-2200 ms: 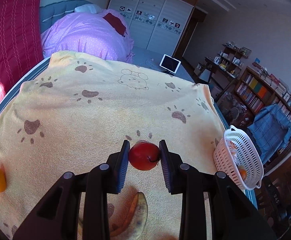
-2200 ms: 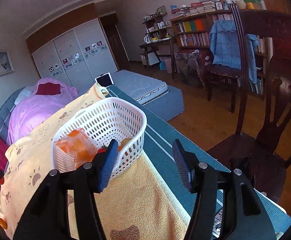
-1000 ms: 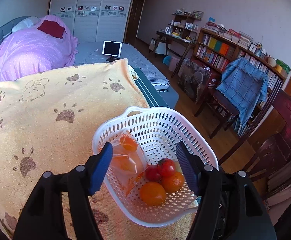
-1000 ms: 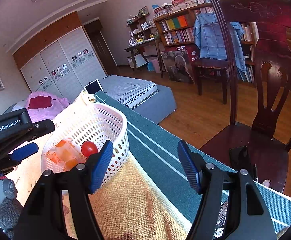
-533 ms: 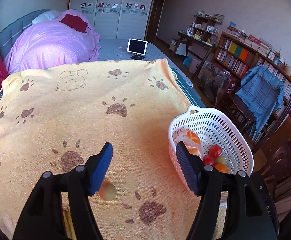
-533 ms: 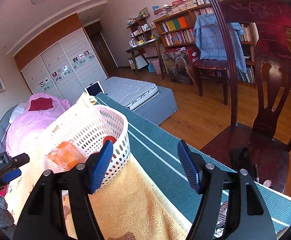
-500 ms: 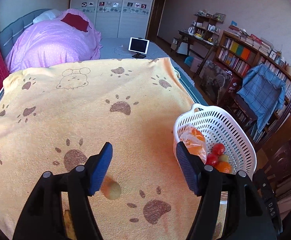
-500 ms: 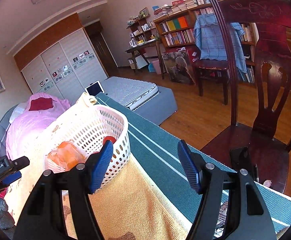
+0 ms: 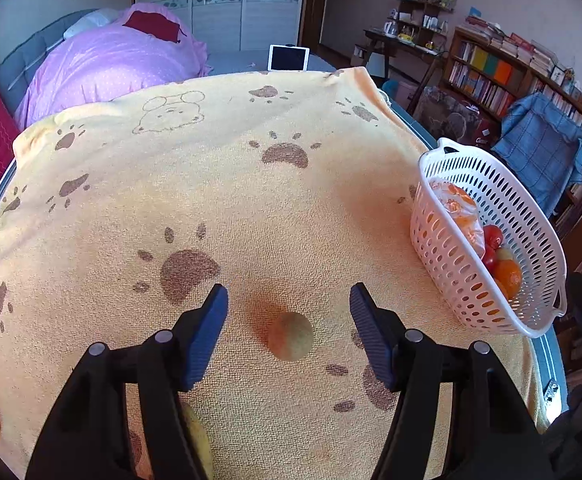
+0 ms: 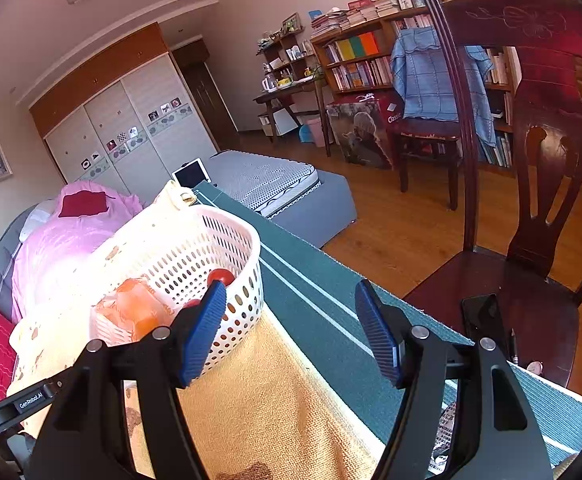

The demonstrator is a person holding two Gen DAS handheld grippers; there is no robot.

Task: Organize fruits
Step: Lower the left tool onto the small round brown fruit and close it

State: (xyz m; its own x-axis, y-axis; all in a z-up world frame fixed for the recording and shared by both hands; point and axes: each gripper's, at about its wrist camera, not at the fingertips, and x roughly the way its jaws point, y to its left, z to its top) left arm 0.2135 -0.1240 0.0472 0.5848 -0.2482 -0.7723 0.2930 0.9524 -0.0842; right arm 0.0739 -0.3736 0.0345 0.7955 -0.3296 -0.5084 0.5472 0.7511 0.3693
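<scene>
Here "GenRobot.AI" marks the left tongs (image 9: 289, 330), closing around an untouched greenish fruit (image 9: 290, 336); right tongs (image 10: 291, 332) released.

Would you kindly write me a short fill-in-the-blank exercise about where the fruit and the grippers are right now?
1. The white basket stands on the yellow ____ with paw prints.
2. The round greenish fruit lies between the fingers of the ____ gripper, whose jaws are closing, not yet touching it.
3. The right gripper holds ____.
4. The red tomatoes lie inside the ____.

Missing words: towel; left; nothing; basket
</scene>
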